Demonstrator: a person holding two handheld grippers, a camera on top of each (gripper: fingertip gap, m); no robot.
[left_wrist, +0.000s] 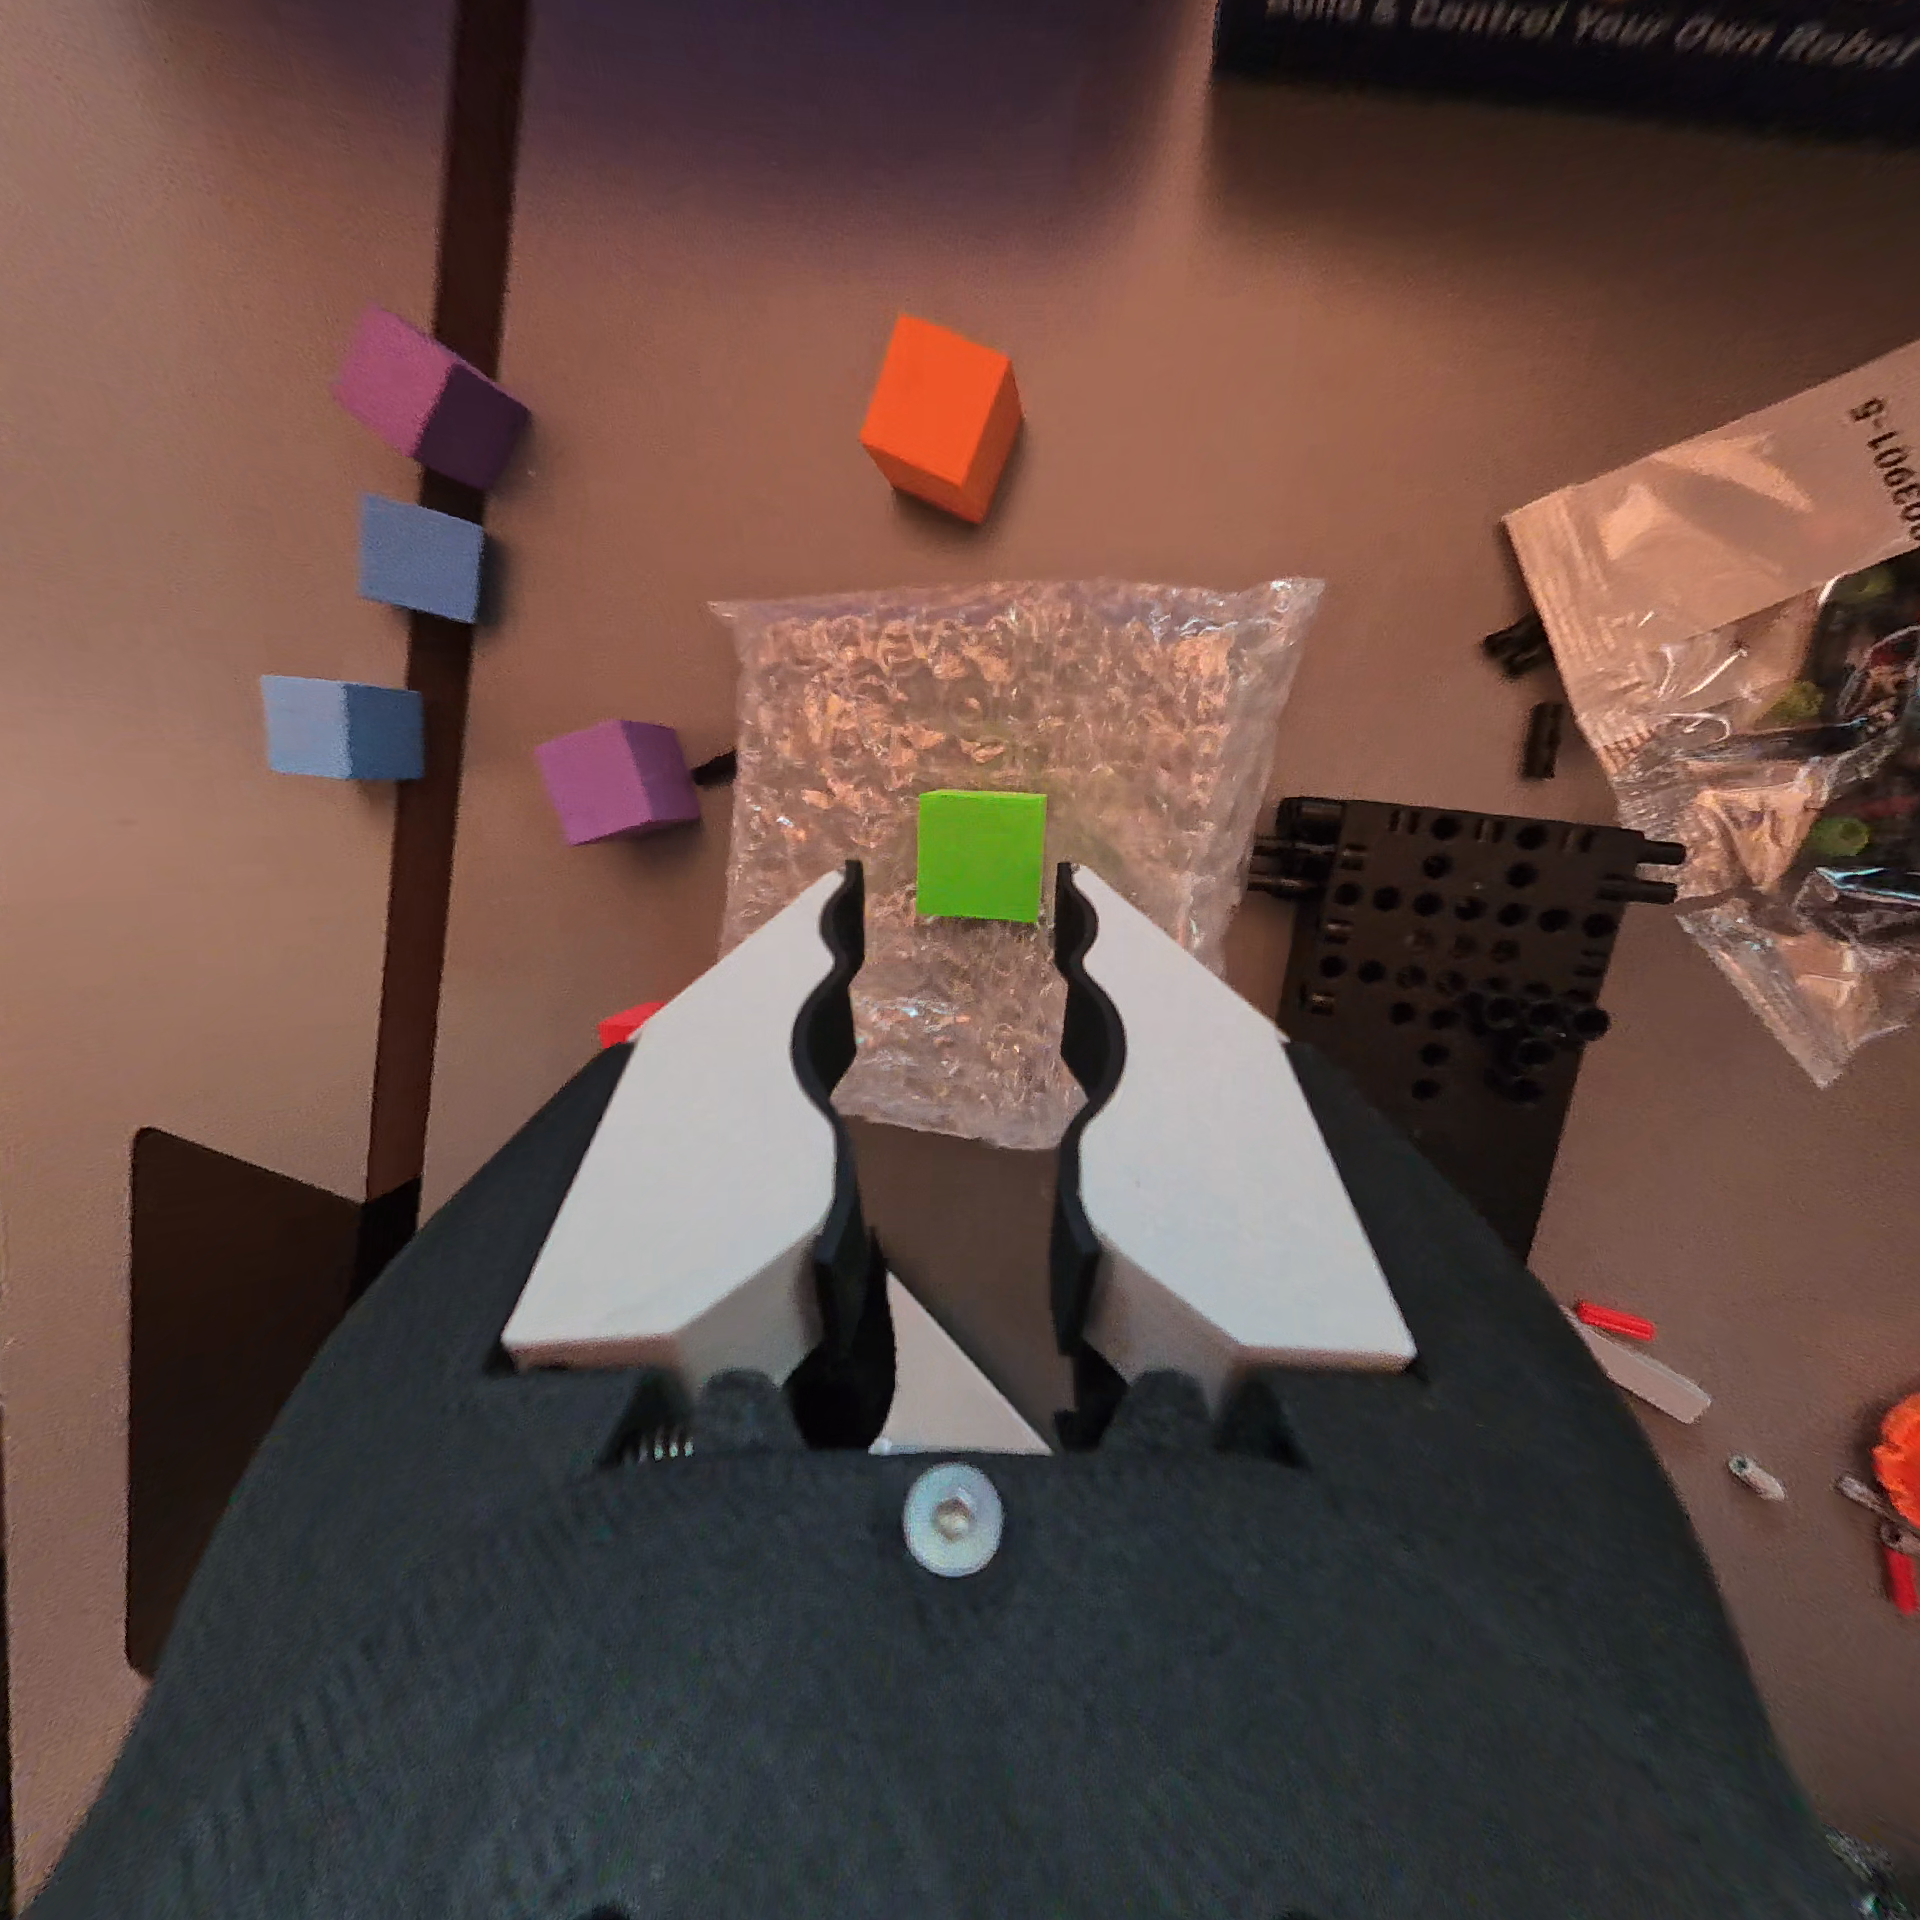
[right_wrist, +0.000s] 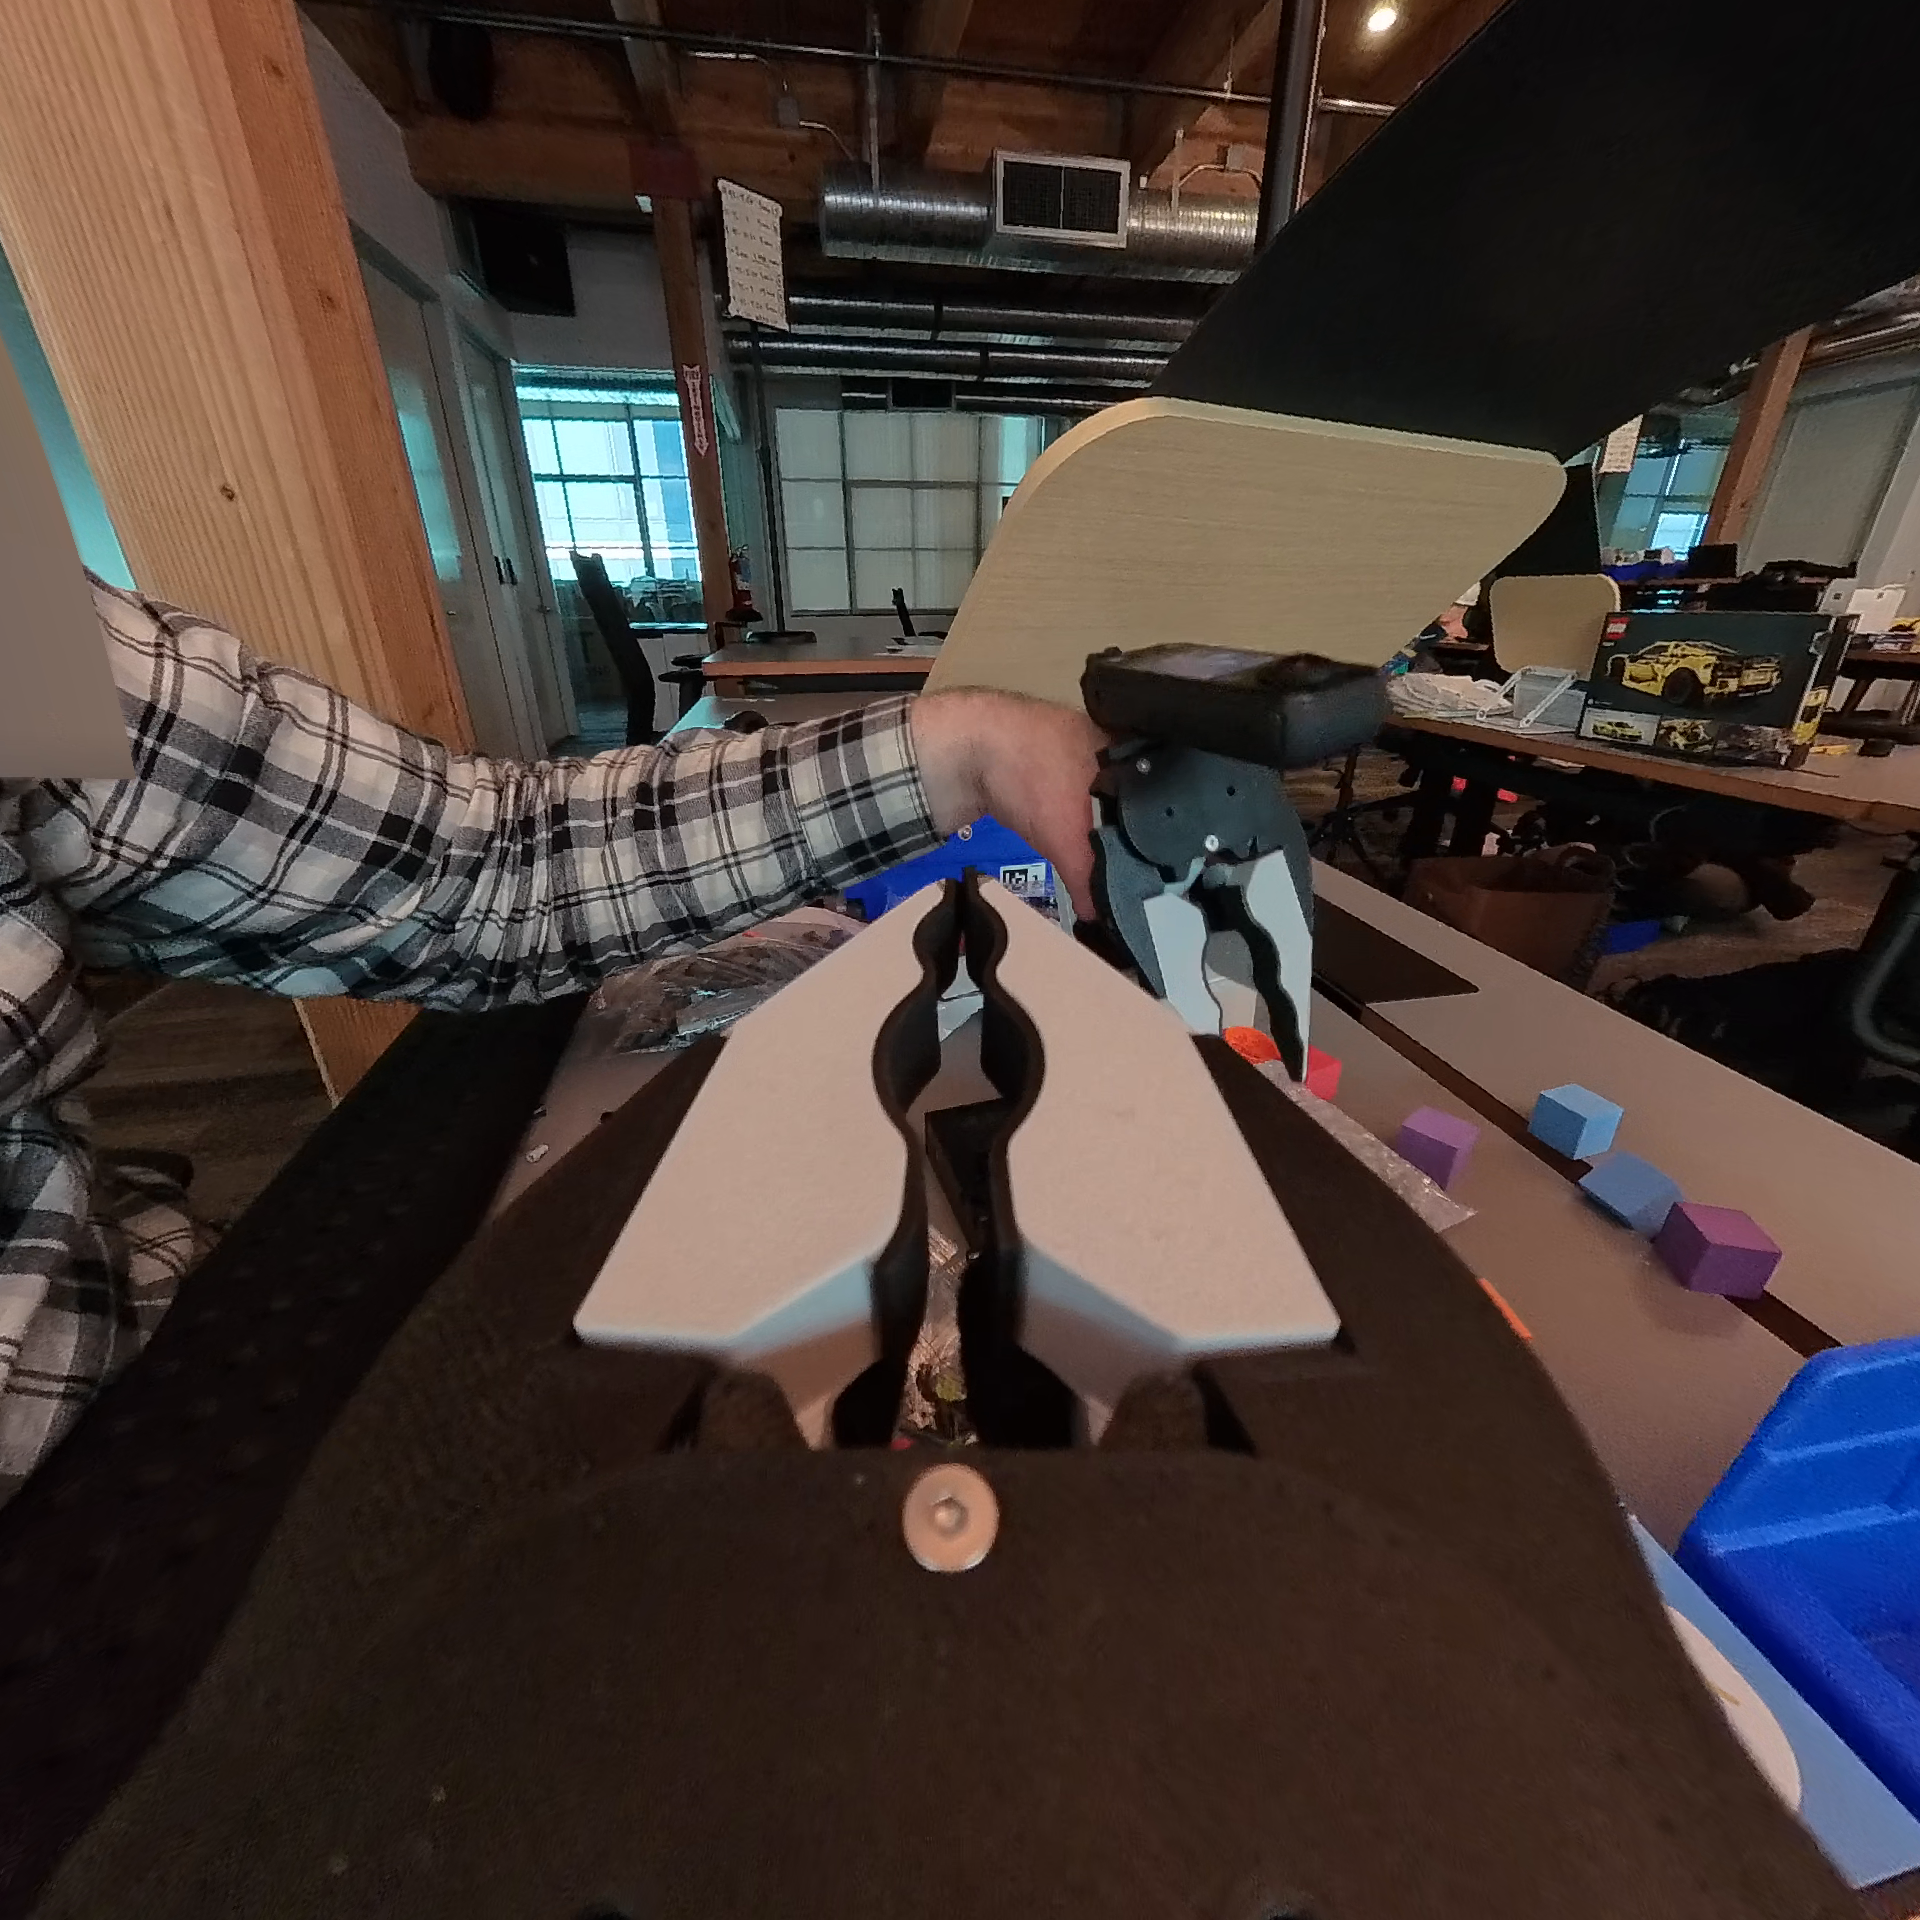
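Note:
In the left wrist view my left gripper (left_wrist: 961, 885) is open and points down at the table. A green cube (left_wrist: 980, 854) sits on a clear bubble-wrap bag (left_wrist: 997, 707), just beyond and between the fingertips, untouched. An orange cube (left_wrist: 940, 416) lies farther ahead. In the right wrist view my right gripper (right_wrist: 961, 883) is shut and empty, held above the table's near side. The left gripper also shows there (right_wrist: 1242, 1023), held by a hand in a plaid sleeve (right_wrist: 520, 821), jaws apart above the table.
Purple cubes (left_wrist: 426, 395) (left_wrist: 615, 779) and blue cubes (left_wrist: 421, 556) (left_wrist: 343, 725) lie at the left by a dark strip (left_wrist: 457, 623). A black perforated plate (left_wrist: 1455, 956) and a plastic bag of parts (left_wrist: 1745, 707) lie at the right. A blue bin (right_wrist: 1818, 1507) stands near the right gripper. Some 25 centimeters of space lies between my two pairs of fingers.

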